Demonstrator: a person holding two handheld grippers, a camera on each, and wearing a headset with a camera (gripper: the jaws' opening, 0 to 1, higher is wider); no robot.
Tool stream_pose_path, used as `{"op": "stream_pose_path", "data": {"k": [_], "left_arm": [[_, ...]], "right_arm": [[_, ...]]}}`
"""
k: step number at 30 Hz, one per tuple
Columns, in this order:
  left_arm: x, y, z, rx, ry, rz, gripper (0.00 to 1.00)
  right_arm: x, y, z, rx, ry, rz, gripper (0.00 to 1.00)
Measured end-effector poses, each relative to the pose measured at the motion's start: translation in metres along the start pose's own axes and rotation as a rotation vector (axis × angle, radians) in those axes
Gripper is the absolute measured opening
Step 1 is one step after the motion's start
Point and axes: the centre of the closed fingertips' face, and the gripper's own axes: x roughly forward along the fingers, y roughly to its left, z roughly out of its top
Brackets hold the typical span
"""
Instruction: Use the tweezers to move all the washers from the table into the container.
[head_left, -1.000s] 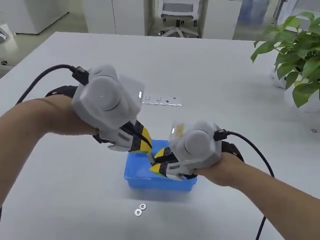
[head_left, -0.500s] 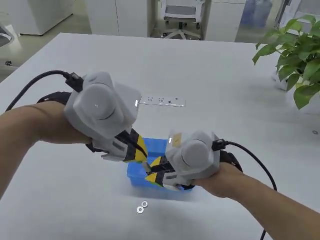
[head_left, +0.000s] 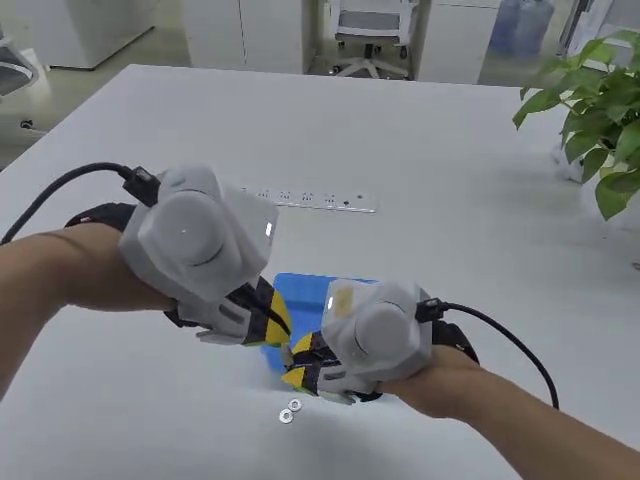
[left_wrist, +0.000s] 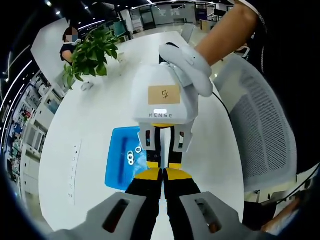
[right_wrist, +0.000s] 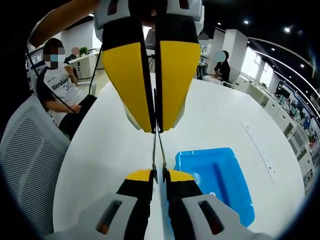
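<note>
left gripper (left_wrist: 162, 175) and right gripper (right_wrist: 159, 176) tip to tip, both sets of jaws pinching the tweezers (right_wrist: 158, 150). two washers (head_left: 290, 411) on the tabletop (head_left: 400, 150) just beside the container (head_left: 310, 290), near side. i'd settle one firm grip before going down for them

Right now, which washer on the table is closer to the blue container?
The right-hand washer; the left-hand washer lies beside it, nearer the camera.
</note>
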Motion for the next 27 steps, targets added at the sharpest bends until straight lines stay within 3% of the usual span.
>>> {"op": "stream_pose_path", "data": {"k": [12,27], "left_arm": [[0.011,-0.016,-0.012,-0.025,0.013,-0.035,0.05],[0.025,-0.024,-0.022,-0.047,0.022,-0.066,0.05]], "right_arm": [[0.014,0.019,-0.008,0.028,-0.005,0.042,0.12],[0.024,0.030,-0.023,0.066,0.010,0.072,0.12]]}}
